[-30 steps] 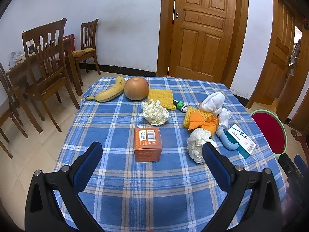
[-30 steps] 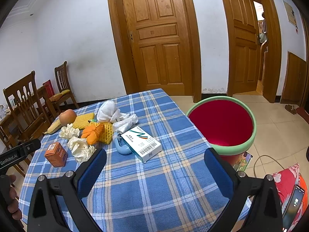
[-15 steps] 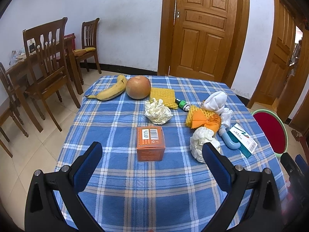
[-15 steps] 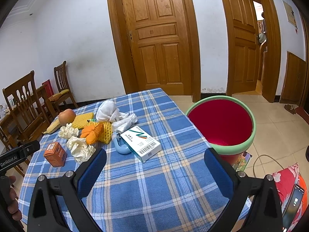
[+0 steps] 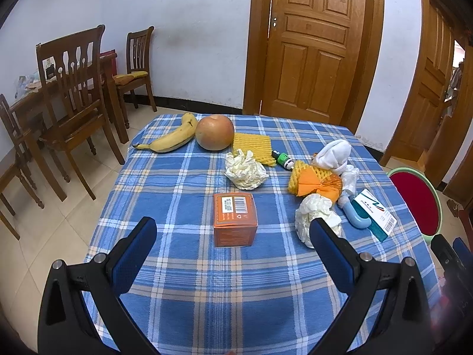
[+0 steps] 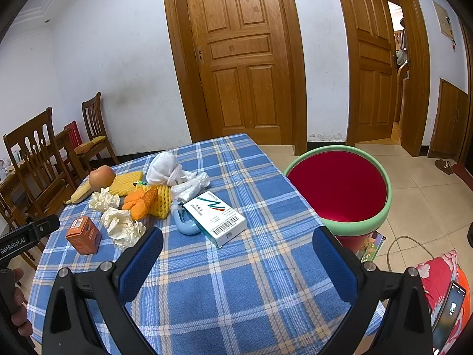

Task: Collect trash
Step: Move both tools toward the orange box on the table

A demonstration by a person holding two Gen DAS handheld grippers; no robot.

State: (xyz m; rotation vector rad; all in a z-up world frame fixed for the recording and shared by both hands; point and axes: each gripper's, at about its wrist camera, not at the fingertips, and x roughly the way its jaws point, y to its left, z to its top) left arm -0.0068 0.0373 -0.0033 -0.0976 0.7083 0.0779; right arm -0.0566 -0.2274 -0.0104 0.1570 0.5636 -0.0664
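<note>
An orange box (image 5: pixel 235 218) stands on the blue plaid table, straight ahead of my open, empty left gripper (image 5: pixel 233 251). Crumpled white paper (image 5: pixel 246 171) lies behind it, another wad (image 5: pixel 317 213) to its right. My right gripper (image 6: pixel 238 254) is open and empty over the table's near edge, facing a white-and-teal carton (image 6: pixel 217 217) and a light blue hook-shaped piece (image 6: pixel 184 224). Orange and yellow foam netting (image 6: pixel 149 202) and a white cloth bundle (image 6: pixel 165 167) lie beyond. A red bin with a green rim (image 6: pixel 340 189) stands off the table's right side.
A banana (image 5: pixel 171 137), a round fruit (image 5: pixel 215 132), a yellow foam pad (image 5: pixel 252 146) and a small green bottle (image 5: pixel 282 159) lie at the table's far side. Wooden chairs (image 5: pixel 74 88) stand left. Closed wooden doors (image 6: pixel 239 56) are behind. A phone (image 6: pixel 448 310) lies on a floral cushion.
The left gripper has drifted slightly left and forward, so the orange box sits more centred between its fingers. The right gripper has barely moved. Both stay open.
</note>
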